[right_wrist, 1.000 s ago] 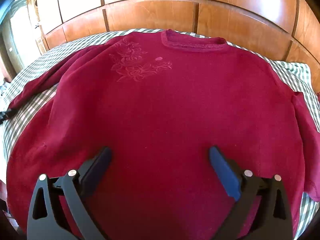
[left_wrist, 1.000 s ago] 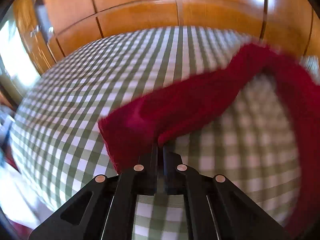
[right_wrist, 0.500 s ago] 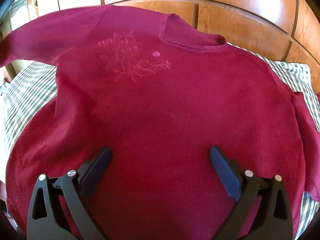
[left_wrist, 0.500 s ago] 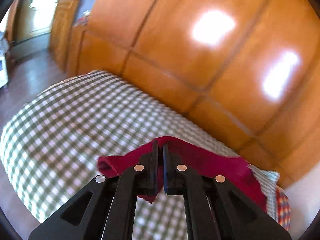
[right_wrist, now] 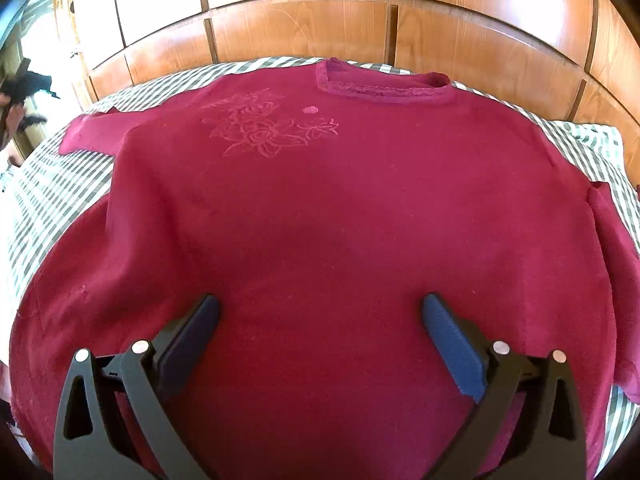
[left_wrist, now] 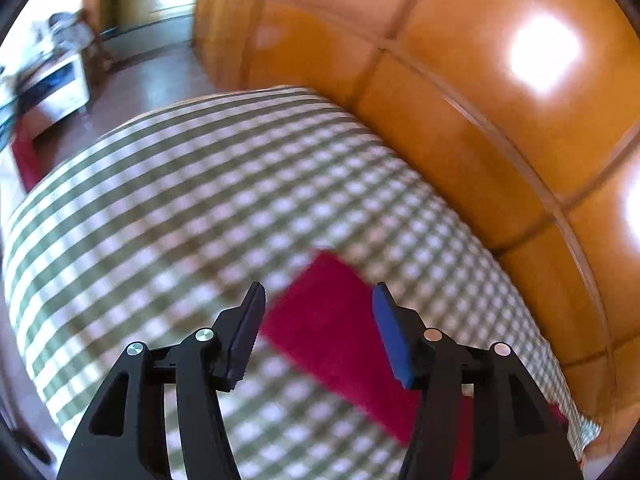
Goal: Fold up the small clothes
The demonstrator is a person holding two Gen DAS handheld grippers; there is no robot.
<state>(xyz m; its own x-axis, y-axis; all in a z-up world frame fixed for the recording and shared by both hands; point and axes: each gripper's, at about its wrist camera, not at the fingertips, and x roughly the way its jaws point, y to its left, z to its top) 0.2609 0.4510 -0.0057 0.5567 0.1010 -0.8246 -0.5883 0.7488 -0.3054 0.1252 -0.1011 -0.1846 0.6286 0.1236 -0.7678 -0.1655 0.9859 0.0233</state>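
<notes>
Maroon sweater [right_wrist: 328, 216] lies front-up and spread flat on a bed with a green-and-white checked sheet [right_wrist: 56, 196]; collar [right_wrist: 384, 86] at the far side, toward the wood panelling. Tone-on-tone floral embroidery [right_wrist: 264, 124] visible on the chest, unfolded.

Progress, judged from the lay of the cloth: body not folded at all. The sleeve on the picture's left [right_wrist: 92, 134] is laid straight out sideways on the sheet, so this reads as spreading and smoothing, not folding proper. The other sleeve [right_wrist: 616, 240] hangs down along the garment's edge, partly out of frame. Left to do: both sleeves in, then the body folds, i.e. almost everything.

Left gripper [left_wrist: 318, 306]: jaws have just been opening, now about half apart, nothing pinched. The sleeve end [left_wrist: 332, 320] lies on the sheet beyond and beneath the fingers [left_wrist: 250, 324], released. Frame is motion-blurred.

Right gripper [right_wrist: 320, 334]: fingers spread wide, empty, poised over the lower middle of the sweater; contact with the cloth cannot be told.

Surface: soft bed, sheet mostly smooth. Room: glossy orange-brown wooden panelling [right_wrist: 304, 20] right behind the bed, brown floor [left_wrist: 160, 76] and a bright doorway off to one side, blurred furniture near it
</notes>
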